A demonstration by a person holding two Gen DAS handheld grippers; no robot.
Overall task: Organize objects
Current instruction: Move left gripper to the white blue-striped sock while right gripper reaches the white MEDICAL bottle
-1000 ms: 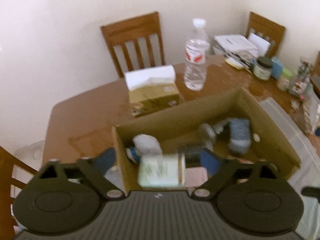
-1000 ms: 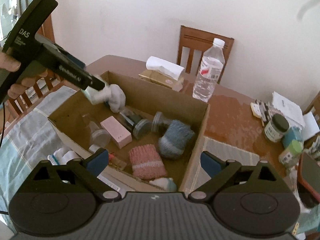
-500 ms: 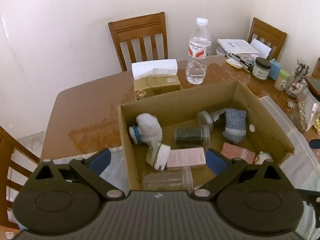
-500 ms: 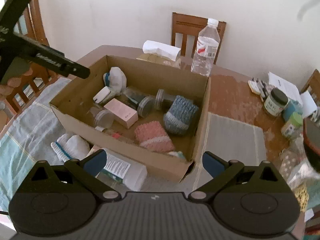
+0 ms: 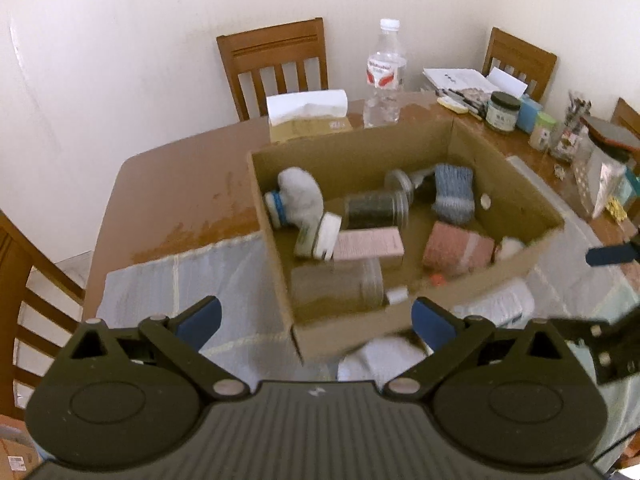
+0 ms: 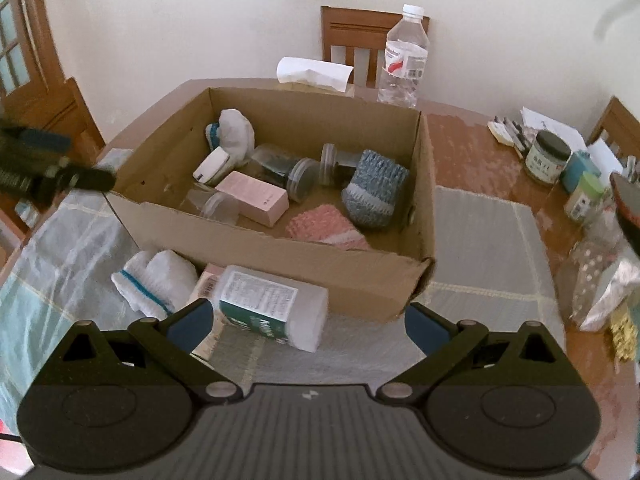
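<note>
Bottle with the green label lies on its side just outside the cardboard box, rigid, probably slick; I'd grab across its middle. Both grippers, left and right, have jaws wide, empty.

Open right claw hovers over white bottle beside cardboard box.

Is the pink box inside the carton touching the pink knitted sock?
Apart. The right wrist view shows bare cardboard floor between the pink box and the pink knitted sock inside the carton.
</note>
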